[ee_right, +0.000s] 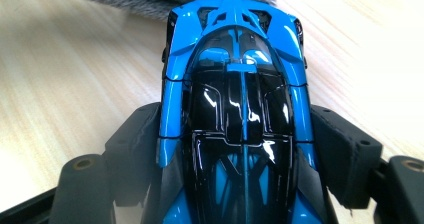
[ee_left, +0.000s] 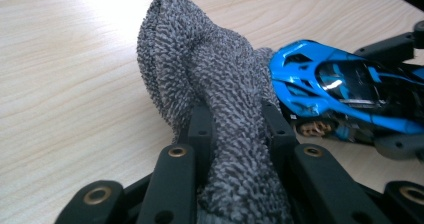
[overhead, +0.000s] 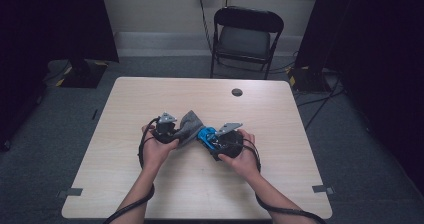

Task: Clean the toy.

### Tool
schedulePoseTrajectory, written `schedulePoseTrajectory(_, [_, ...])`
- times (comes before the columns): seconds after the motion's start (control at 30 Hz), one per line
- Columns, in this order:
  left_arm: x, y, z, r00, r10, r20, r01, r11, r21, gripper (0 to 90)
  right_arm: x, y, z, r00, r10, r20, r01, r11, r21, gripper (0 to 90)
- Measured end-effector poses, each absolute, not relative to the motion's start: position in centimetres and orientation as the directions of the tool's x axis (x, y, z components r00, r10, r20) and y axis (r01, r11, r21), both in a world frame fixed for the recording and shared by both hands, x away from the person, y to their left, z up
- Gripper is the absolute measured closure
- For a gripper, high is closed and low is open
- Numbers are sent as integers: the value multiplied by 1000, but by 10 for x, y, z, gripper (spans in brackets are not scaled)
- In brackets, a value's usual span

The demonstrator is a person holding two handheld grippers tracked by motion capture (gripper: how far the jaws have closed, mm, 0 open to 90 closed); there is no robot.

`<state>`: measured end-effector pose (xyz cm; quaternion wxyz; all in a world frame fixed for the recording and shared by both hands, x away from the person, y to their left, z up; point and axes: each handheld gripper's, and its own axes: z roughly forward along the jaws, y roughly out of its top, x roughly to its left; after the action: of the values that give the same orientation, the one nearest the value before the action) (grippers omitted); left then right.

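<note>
One grey cloth and one blue toy car held at the table's middle.

From the high view, the nubbly cloth (overhead: 190, 124) is pinched by the left gripper (overhead: 172, 131) beside the right gripper (overhead: 207, 136). In the left gripper view, looped terry is squeezed between the jaws. In the right gripper view, the glossy, streamlined car (ee_right: 235, 99) is clamped by its flanks.

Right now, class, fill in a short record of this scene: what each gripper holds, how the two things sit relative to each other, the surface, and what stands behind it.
left gripper: shut on the grey cloth, which bunches up above the jaws
right gripper: shut on the blue toy car, jaws pressed to its sides
relation: cloth meets one end of the car
surface: light wooden table
behind the table: black folding chair
</note>
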<state>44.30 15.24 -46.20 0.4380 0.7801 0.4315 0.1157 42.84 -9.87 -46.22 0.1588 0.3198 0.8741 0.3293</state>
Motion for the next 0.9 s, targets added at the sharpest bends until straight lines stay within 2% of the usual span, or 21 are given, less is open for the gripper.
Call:
schedulePoseTrajectory(0.67, [433,156,-465,641,727,-246,583,-252,773,728,446,-127,-463,-682,729,-62,514,537,668,262])
schedulePoseTrajectory(0.9, [438,173,-460,580,781,-229,585,-204,785,727,443,-131,-461,-688,723,-52,508,533,677,262])
